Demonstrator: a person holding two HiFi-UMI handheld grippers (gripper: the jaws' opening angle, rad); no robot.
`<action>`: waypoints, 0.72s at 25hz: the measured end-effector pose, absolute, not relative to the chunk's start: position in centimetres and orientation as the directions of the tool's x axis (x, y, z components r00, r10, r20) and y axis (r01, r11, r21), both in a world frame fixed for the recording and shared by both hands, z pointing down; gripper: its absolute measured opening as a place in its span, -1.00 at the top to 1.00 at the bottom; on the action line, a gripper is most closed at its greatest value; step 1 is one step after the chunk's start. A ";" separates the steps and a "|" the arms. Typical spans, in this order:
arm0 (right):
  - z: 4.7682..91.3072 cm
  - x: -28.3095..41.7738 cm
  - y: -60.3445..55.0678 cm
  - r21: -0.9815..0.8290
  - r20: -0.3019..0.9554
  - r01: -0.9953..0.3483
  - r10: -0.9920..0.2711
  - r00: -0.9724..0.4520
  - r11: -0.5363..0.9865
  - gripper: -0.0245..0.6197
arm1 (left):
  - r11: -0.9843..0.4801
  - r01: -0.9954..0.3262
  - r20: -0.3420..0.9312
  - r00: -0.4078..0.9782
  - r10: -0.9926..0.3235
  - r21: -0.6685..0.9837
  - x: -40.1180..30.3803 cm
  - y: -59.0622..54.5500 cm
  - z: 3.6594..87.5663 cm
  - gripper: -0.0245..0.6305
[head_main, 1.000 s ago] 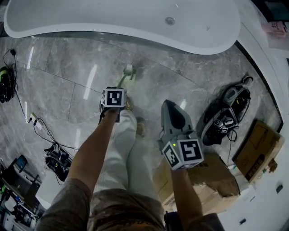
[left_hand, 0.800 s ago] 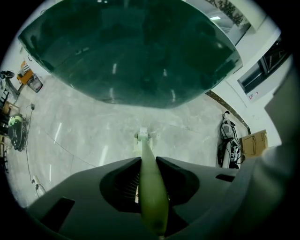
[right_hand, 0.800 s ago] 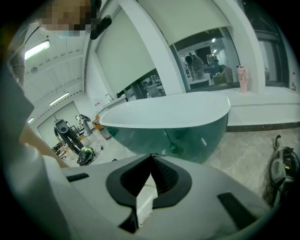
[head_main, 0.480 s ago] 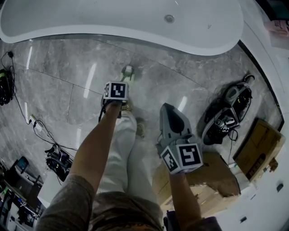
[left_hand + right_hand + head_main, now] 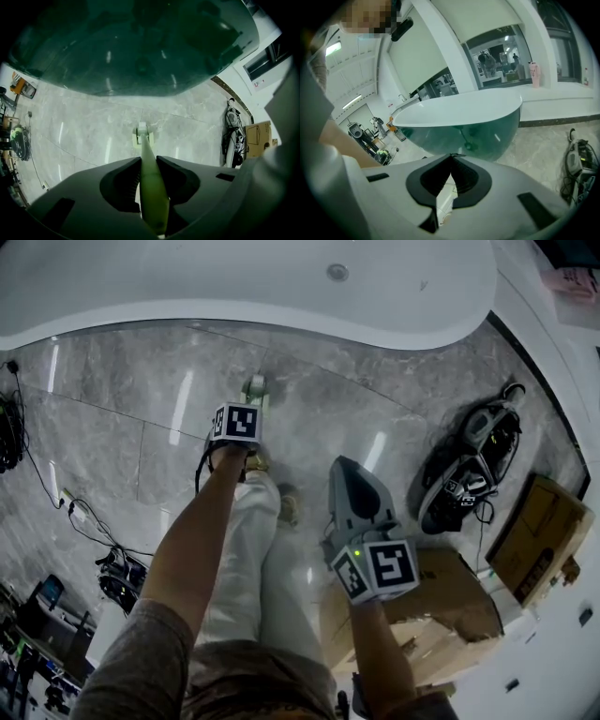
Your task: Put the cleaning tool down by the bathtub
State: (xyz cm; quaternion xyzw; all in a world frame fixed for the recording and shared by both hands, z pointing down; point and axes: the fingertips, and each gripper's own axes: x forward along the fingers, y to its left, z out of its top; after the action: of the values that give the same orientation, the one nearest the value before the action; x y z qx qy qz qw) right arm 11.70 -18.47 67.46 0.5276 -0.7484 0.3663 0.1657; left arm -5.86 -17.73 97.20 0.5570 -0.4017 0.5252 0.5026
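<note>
Pale green cleaning tool point(image 5: 152, 187), grey veined marble floor point(image 5: 122, 418)

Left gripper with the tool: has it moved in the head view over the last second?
Yes, slightly. Measured against the bathtub rim, the left gripper has shifted toward it, jaws shut on the cleaning tool handle.

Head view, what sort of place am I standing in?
Probably a bathroom, perhaps a showroom: a white freestanding oval bathtub, glossy grey marble floor tiles, and a pale green long-handled cleaning tool.
</note>
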 end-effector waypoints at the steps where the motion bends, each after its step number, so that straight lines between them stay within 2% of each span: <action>1: 67.5 11.7 -18.5 -0.374 0.635 -0.911 -0.667 -0.389 0.175 0.92 | -0.168 -0.976 0.988 0.127 0.082 0.140 -5.8 -17.7 97.2 0.60; 6: 67.2 11.0 -18.6 -0.379 0.630 -0.907 -0.667 -0.398 0.183 0.92 | -0.151 -0.978 0.989 0.133 0.067 0.142 -6.1 -17.6 97.0 0.59; 10: 66.4 10.6 -18.3 -0.381 0.624 -0.903 -0.666 -0.409 0.197 0.92 | -0.135 -0.976 0.985 0.169 0.042 0.173 -5.8 -17.4 96.0 0.31; 18: 63.9 10.5 -17.2 -0.379 0.613 -0.900 -0.671 -0.417 0.214 0.92 | -0.121 -0.983 0.987 0.148 -0.058 0.141 -6.8 -18.0 92.0 0.27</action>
State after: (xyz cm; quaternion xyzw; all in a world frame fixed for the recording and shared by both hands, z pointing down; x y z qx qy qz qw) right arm 10.55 -17.23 63.88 0.5153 -0.7623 0.3571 0.1608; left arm -6.78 -17.95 92.01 0.5797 -0.4487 0.4738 0.4880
